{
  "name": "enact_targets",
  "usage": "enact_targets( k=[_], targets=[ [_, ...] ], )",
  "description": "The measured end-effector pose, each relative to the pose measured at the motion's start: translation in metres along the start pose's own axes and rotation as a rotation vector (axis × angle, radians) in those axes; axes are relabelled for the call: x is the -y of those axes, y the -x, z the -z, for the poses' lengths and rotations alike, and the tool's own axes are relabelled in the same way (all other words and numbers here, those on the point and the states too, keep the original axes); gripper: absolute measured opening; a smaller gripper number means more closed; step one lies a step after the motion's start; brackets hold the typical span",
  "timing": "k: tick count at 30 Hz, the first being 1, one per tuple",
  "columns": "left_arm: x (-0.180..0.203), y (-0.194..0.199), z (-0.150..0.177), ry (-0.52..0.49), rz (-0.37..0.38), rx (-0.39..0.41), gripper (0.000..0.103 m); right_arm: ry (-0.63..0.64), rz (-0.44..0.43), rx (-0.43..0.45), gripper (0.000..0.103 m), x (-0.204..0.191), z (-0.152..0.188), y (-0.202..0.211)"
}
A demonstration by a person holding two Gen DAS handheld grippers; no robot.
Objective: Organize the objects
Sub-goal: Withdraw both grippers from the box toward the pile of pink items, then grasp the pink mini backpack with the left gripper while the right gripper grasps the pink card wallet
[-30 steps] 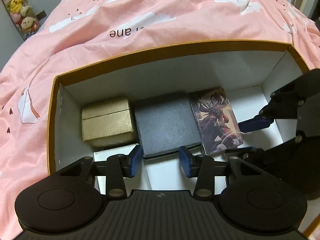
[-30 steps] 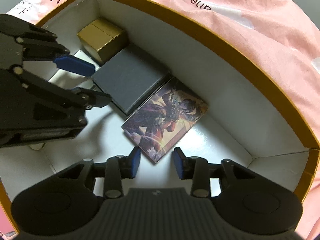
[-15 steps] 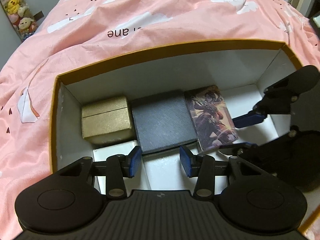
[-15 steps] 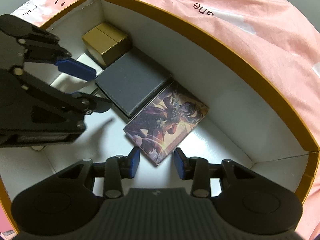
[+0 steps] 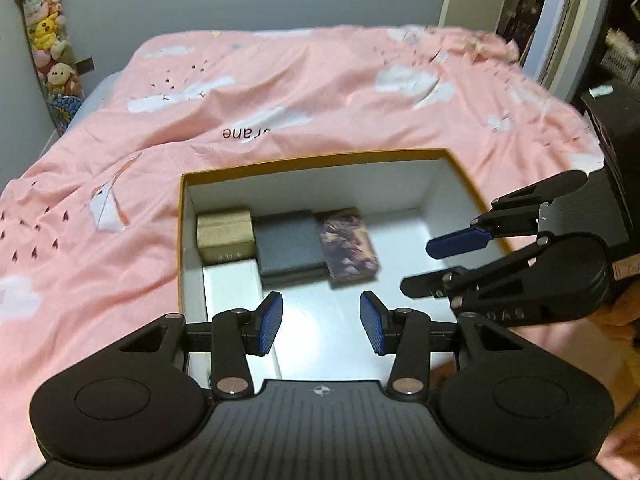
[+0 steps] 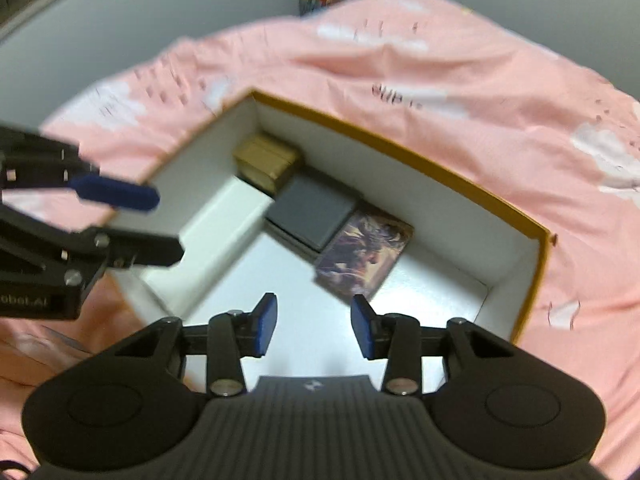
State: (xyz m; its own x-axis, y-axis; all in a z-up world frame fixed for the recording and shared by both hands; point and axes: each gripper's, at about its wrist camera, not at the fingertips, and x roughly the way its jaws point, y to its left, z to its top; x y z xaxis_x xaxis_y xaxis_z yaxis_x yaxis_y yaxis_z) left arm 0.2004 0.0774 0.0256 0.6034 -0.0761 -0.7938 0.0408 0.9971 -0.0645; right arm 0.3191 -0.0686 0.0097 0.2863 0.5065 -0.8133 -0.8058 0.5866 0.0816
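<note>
Gold box [image 5: 225, 234], dark case [image 5: 289, 243], picture box [image 5: 347, 243] lined up inside open carton [image 5: 320, 157] on bed [image 5: 100, 208]. Left gripper [image 5: 321, 329] apart, empty; right gripper [image 6: 313, 327] empty, jaws just opening. Sorting looks nearly done.

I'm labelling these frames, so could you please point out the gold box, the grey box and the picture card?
gold box [image 5: 225, 234]: left wrist view, middle of its top face.
grey box [image 5: 289, 242]: left wrist view, middle of its top face.
picture card [image 6: 366, 256]: right wrist view, middle of its printed face.
</note>
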Motion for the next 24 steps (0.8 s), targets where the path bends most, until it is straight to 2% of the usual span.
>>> enact_targets(
  k=[2, 7, 13, 15, 18, 24],
  targets=[
    [0.003, 0.018, 0.017, 0.011, 0.013, 0.006, 0.053, -0.023, -0.004, 0.038, 0.044, -0.028, 0.016, 0.011],
    [0.006, 0.040, 0.068, 0.049, 0.020, -0.040, 0.053, -0.084, -0.036, 0.070, 0.045, -0.046, 0.063, 0.050],
    [0.014, 0.047, 0.125, 0.068, 0.011, -0.140, 0.053, -0.127, -0.102, 0.033, 0.045, -0.080, 0.115, 0.058],
    [0.017, 0.054, 0.139, 0.073, 0.034, -0.159, 0.058, -0.140, -0.138, 0.012, 0.046, -0.089, 0.129, 0.060],
    [0.025, 0.061, 0.157, 0.052, 0.053, -0.183, 0.066, -0.131, -0.138, -0.014, 0.046, -0.105, 0.144, 0.062],
    [0.044, 0.049, 0.174, -0.027, 0.078, -0.249, 0.068, -0.101, -0.112, -0.040, 0.045, -0.128, 0.160, 0.060]
  ],
)
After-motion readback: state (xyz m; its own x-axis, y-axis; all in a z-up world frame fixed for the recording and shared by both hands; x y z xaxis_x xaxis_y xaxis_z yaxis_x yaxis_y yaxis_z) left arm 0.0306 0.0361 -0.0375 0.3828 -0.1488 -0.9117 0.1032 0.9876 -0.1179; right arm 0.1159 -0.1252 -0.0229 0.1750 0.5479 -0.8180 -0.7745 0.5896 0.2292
